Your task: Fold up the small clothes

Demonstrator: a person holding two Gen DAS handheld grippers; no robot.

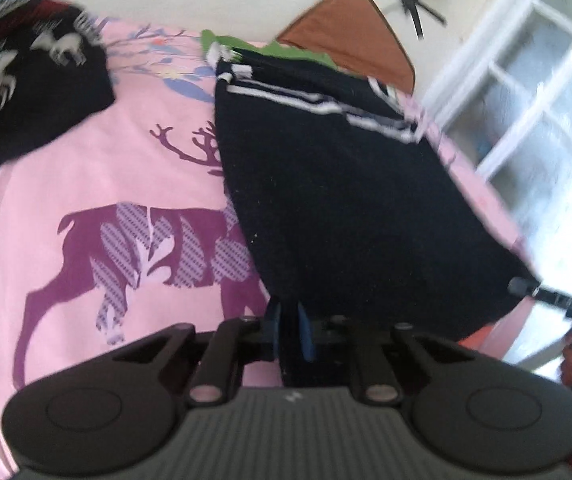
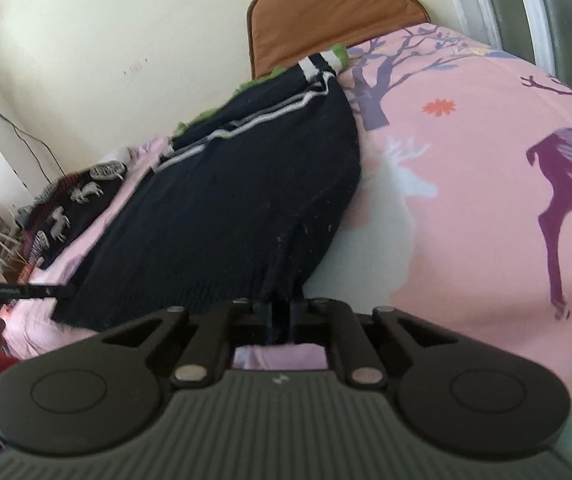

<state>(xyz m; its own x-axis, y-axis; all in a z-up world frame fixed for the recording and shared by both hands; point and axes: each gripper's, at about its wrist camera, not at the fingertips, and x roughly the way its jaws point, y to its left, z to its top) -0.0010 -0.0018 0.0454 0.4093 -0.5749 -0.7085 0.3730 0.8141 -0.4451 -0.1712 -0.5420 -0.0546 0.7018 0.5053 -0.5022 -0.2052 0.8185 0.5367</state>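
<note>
Left gripper (image 1: pixel 289 320) is pinching the near hem of the dark sweater (image 1: pixel 345 184), fingers drawn together with knit bunched between them. Right gripper (image 2: pixel 282 314) is doing the same at the other near corner of that hem, jaws closed on a fold of the fabric (image 2: pixel 246 208).

Both grippers are holding the same edge, one at each corner; in the left wrist view the right gripper is showing at the hem's far right corner. Neither is nearer than the other: the hem is running between them.

The sweater is lying on the bed (image 1: pixel 86 168), over the pink deer-print sheet. Its long axis is stretching straight away from the grippers, hem at the near end, white-striped collar end (image 1: pixel 325 106) at the far end, toward the brown headboard (image 2: pixel 333 16). A green garment (image 1: pixel 286 48) is peeking out from under the collar end, just before the headboard.

Judgement: the coming fold is turning on this axis. With the hem gripped at both corners, the natural move is carrying it along the length toward the headboard, onto the striped end.

A black horse-print garment (image 1: pixel 26 80) is lying on the sheet, to the sweater's left and well apart from it.
</note>
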